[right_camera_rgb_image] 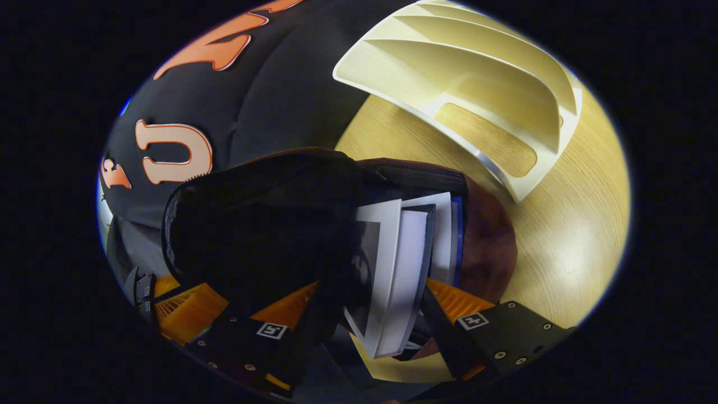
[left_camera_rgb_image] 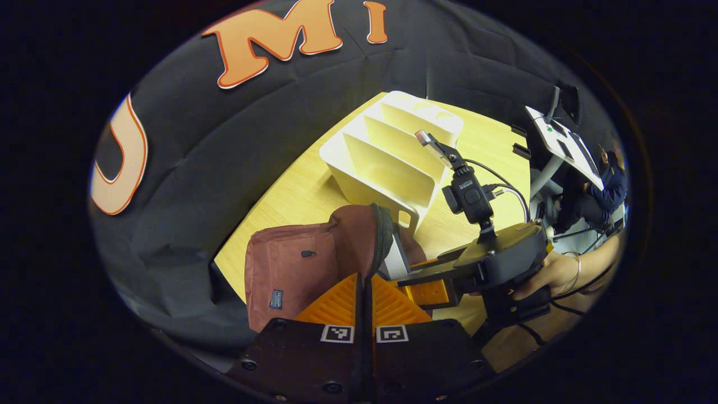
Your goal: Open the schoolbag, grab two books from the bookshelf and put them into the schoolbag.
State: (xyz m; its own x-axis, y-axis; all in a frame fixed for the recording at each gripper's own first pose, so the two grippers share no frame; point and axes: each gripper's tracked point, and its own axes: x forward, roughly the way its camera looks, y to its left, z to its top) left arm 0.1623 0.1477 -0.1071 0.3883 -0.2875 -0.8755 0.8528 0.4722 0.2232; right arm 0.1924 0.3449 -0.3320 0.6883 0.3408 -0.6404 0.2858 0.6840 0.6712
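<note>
One dark-red fabric schoolbag stands on the wooden table, the left gripper clenched on its zipper edge. The right gripper view shows two books inside it (right gripper grasping one); one empty white bookshelf behind.

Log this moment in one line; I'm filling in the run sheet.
phase: inserting book | right hand-held gripper: shut on book, at open schoolbag mouth | left hand-held gripper: shut on bag's opening edge | bookshelf: slots look empty
</note>
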